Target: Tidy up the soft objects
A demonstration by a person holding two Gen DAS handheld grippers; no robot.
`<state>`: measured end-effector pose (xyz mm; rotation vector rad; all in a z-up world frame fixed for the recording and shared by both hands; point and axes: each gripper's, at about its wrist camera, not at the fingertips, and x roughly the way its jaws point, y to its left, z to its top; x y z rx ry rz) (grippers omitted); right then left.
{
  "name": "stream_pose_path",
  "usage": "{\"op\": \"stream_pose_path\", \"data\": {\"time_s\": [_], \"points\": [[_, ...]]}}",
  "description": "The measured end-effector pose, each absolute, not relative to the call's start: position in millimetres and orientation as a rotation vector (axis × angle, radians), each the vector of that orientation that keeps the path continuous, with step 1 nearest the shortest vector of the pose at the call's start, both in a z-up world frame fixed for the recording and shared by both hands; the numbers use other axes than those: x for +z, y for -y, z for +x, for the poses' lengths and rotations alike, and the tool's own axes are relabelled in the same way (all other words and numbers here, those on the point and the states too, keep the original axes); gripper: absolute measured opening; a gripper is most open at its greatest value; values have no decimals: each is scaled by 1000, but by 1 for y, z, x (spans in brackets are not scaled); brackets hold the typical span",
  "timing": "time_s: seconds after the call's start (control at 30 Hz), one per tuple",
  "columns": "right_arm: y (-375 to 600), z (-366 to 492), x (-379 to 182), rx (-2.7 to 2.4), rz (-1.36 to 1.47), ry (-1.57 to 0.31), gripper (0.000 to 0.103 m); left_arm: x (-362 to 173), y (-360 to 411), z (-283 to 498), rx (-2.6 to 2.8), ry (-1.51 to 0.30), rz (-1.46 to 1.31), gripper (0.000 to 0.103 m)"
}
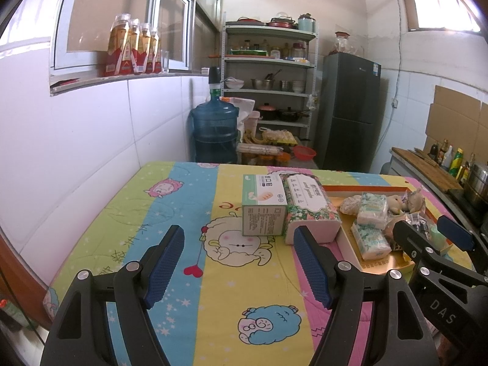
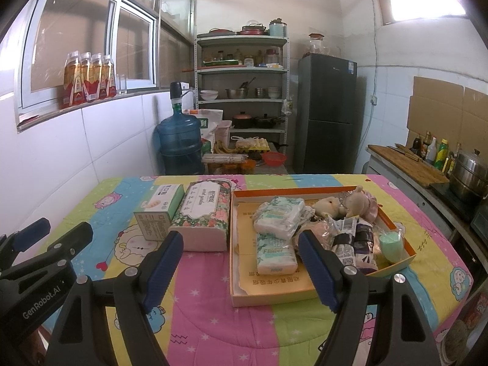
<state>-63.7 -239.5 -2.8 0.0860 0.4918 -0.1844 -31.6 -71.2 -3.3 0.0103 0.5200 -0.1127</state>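
An orange-rimmed shallow box (image 2: 305, 283) lies on the cartoon-print cloth (image 2: 213, 320) and holds tissue packs (image 2: 277, 216), plush toys (image 2: 360, 202), dark wrapped packets (image 2: 350, 244) and a green cup (image 2: 392, 244). The box also shows in the left wrist view (image 1: 347, 244). A floral tissue pack (image 2: 202, 216) and a green-white carton (image 2: 158, 210) stand left of it. My left gripper (image 1: 238, 262) is open and empty before the carton (image 1: 263, 207). My right gripper (image 2: 239, 265) is open and empty at the box's near edge.
A blue water jug (image 2: 180, 143), a metal shelf with cookware (image 2: 242, 91) and a dark fridge (image 2: 324, 113) stand beyond the table. A counter with bottles and a steel pot (image 2: 469, 174) runs along the right. A tiled wall is at the left.
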Motion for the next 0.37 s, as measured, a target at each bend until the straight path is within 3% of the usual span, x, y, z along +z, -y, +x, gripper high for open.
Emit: {"op": "stream_pose_path", "data": {"time_s": [0.37], "points": [[239,-64,-3,-183,87,-490,77,-8,73,-32,-96,-522,-15,76]]}}
